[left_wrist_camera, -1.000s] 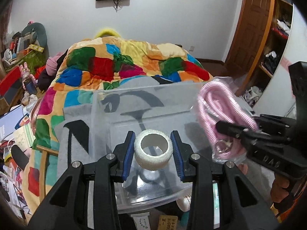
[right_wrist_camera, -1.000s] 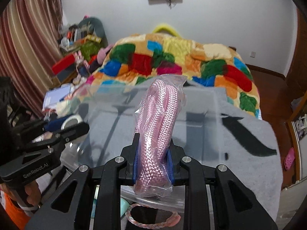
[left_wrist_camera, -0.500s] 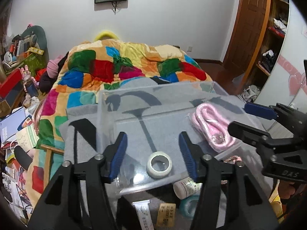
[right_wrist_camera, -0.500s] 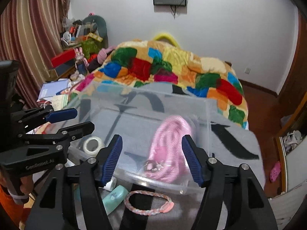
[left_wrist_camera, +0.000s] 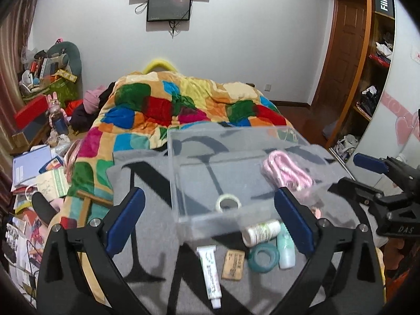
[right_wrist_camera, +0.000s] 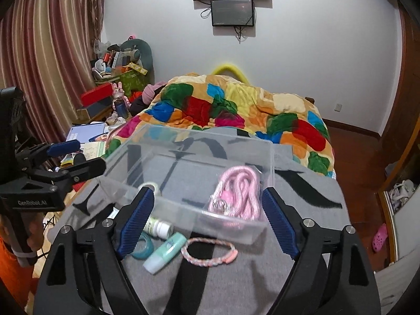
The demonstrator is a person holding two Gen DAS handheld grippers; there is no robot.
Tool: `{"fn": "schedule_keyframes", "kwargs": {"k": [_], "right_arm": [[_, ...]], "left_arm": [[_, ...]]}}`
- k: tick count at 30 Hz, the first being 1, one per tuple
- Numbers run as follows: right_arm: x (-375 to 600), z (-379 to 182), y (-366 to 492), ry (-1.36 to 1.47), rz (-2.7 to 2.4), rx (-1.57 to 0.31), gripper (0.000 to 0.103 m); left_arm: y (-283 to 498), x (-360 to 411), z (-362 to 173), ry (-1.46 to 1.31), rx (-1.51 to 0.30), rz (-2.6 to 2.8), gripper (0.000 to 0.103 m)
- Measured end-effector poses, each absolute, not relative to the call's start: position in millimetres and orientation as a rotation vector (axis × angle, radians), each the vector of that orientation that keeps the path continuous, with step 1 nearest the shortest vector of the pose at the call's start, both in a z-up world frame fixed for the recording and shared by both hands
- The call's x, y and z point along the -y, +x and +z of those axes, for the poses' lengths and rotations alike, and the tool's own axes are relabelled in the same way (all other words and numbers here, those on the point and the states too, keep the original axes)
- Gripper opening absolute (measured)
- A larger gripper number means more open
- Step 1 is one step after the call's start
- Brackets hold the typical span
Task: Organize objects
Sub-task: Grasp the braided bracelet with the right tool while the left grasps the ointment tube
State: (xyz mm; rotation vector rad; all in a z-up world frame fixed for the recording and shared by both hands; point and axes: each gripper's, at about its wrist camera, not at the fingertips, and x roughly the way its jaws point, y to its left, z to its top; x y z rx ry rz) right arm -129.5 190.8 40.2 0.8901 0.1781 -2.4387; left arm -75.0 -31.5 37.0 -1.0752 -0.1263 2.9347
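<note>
A clear plastic bin point(left_wrist_camera: 183, 183) point(right_wrist_camera: 270, 157) sits on a grey blanket. Inside lie a white tape roll point(left_wrist_camera: 228, 202) point(right_wrist_camera: 150, 185) and a bagged pink rope point(left_wrist_camera: 287, 172) point(right_wrist_camera: 240, 191). My left gripper point(left_wrist_camera: 210, 219) is open and empty, above the bin's near edge. My right gripper point(right_wrist_camera: 207, 221) is open and empty, also at the near edge. In front of the bin lie a white bottle point(left_wrist_camera: 261, 232) point(right_wrist_camera: 158, 227), a mint tube point(left_wrist_camera: 286, 249) point(right_wrist_camera: 165, 252), a teal ring point(left_wrist_camera: 263, 258), a white tube point(left_wrist_camera: 210, 273), a tan card point(left_wrist_camera: 233, 265) and a pink braided bracelet point(right_wrist_camera: 210, 252).
The grey blanket point(right_wrist_camera: 302, 223) covers the foot of a bed with a colourful patchwork quilt point(left_wrist_camera: 178, 107). Cluttered books and boxes point(left_wrist_camera: 34, 168) lie to the left. A wooden door and shelves point(left_wrist_camera: 367, 65) stand to the right.
Both grippers opened: the left let the tape roll drop into the bin, the right let the pink rope drop in. Both then pulled back and up from the bin.
</note>
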Motion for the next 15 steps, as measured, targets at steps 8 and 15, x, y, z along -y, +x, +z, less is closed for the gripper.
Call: {"fn": "schedule_keyframes", "kwargs": {"k": [8,15], "right_arm": [[-208,7,-118,0.931,-2.470,-0.228,0.081],[-219,-31,-137,1.092,-2.431,-0.164,0.057]], "left_arm": [[-51,28,3,-1.147,0.009,2.926,0.100],[-42,30,-26,-1.246,0.018,2.862,0.066]]}}
